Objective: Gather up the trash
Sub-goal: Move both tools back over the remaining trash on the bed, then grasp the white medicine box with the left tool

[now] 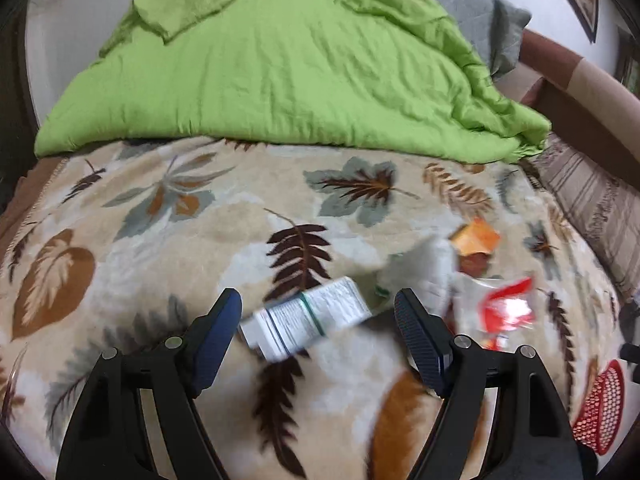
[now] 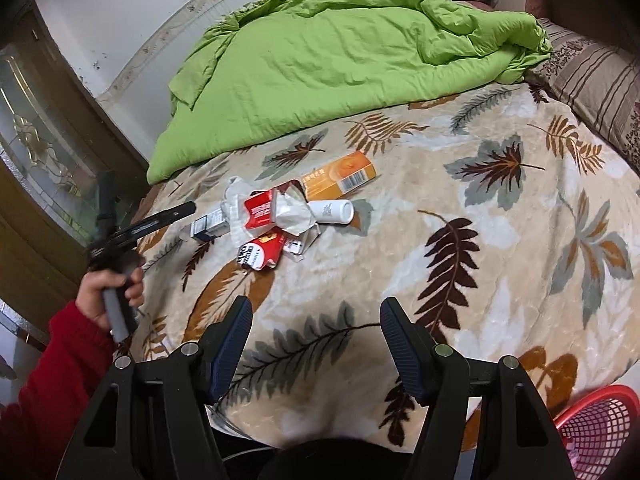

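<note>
A: Layout, right wrist view. Where does the trash (image 2: 280,216) sit?

B: In a cluster on the leaf-print blanket (image 2: 460,184), at about 11 o'clock from the right gripper (image 2: 316,344), well apart from it.

A: Order within the cluster?

B: Long carton (image 2: 340,176) at 12 o'clock, the far side. Small bottle (image 2: 332,212) lying on its side just before it. Crumpled wrappers (image 2: 264,210) at centre. Flat box (image 2: 206,228) at 9 o'clock. Crushed packet (image 2: 262,254) at 6 o'clock.

A: Surroundings?

B: Quilt (image 2: 320,64) heaped behind the cluster. Pillow (image 2: 592,76) at 2 o'clock. Mesh basket (image 2: 596,428) at 4 o'clock, off the bed edge.

A: Left wrist view?

B: Flat box (image 1: 308,316) lies between the left gripper (image 1: 318,308) fingers; no contact is discernible.
</note>
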Action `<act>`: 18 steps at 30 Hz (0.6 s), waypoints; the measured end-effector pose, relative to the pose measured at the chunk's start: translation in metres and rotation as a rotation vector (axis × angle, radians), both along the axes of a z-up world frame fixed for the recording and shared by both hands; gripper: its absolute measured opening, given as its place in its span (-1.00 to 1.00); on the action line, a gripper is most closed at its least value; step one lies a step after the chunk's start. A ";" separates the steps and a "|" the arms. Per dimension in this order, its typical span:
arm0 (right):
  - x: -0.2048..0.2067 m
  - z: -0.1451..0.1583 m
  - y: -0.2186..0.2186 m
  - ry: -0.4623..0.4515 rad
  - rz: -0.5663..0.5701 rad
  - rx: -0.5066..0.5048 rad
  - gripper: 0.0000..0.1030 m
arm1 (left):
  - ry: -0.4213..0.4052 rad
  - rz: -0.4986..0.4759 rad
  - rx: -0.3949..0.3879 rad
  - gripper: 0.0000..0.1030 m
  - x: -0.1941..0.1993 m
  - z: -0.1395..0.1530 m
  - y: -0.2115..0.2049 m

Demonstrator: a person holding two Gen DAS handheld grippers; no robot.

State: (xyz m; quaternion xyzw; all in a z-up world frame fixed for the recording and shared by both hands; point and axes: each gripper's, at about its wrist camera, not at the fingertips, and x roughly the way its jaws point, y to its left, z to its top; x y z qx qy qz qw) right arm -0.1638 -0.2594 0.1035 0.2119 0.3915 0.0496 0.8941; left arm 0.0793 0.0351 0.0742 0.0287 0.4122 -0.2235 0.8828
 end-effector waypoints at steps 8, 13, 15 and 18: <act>0.012 -0.016 -0.004 0.040 -0.013 0.029 0.37 | 0.086 -0.161 -0.017 0.51 0.006 -0.028 -0.009; 0.021 -0.024 0.004 0.058 0.006 0.031 0.37 | 0.039 -0.248 0.072 0.51 -0.020 -0.029 -0.024; 0.024 -0.026 0.009 0.063 0.018 0.028 0.37 | 0.017 -0.266 0.126 0.51 -0.024 -0.030 -0.032; 0.026 -0.025 0.016 0.058 0.035 0.026 0.37 | -0.021 -0.269 0.231 0.51 -0.021 -0.038 -0.042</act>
